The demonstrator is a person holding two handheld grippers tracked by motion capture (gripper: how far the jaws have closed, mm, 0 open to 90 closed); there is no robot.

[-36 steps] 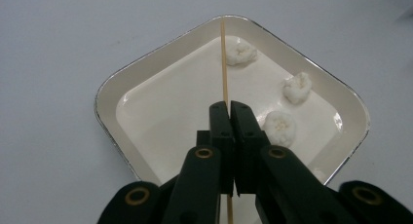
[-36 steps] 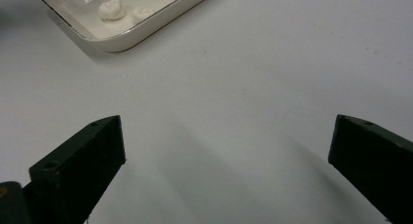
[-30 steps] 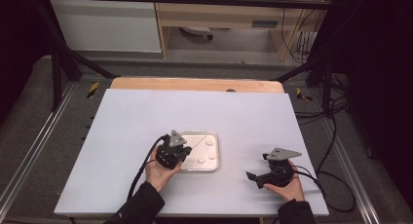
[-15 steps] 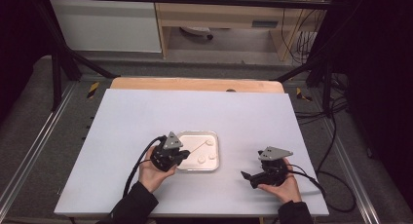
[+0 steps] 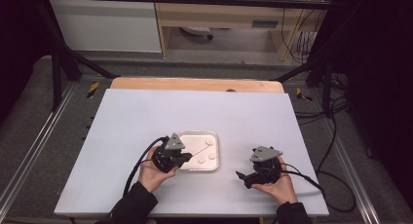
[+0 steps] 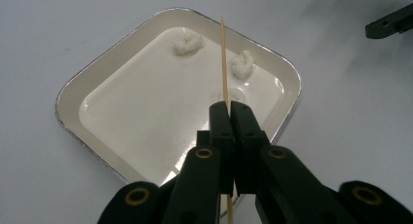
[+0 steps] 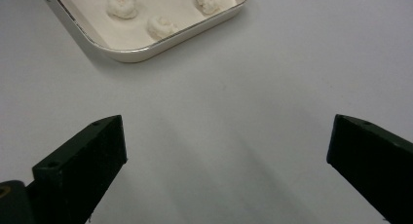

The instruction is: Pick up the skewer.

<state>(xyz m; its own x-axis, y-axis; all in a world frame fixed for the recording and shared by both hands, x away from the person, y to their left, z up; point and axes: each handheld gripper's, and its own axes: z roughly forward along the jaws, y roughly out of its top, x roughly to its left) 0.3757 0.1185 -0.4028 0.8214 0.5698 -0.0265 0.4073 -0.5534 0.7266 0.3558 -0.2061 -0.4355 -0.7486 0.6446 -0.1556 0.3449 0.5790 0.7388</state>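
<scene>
A shallow metal tray (image 5: 187,164) (image 6: 73,87) (image 7: 126,53) sits on the white table and holds three small white lumps (image 6: 188,42) (image 7: 163,26) (image 5: 212,156). My left gripper (image 5: 186,157) (image 6: 229,109) hangs at the tray's left edge, shut on a thin wooden skewer (image 6: 224,58) (image 5: 197,148) whose tip reaches out over the lumps. My right gripper (image 5: 242,177) (image 7: 224,146) rests open to the right of the tray, above bare table, with nothing between its jaws.
A wooden strip (image 5: 195,84) runs along the table's far edge. Black frame legs and cables (image 5: 336,136) stand to the right of the table. A cable (image 5: 139,165) trails from the left gripper toward the person's sleeve.
Both grippers have drifted a little toward the near edge of the table. The left one still holds the skewer over the tray.
</scene>
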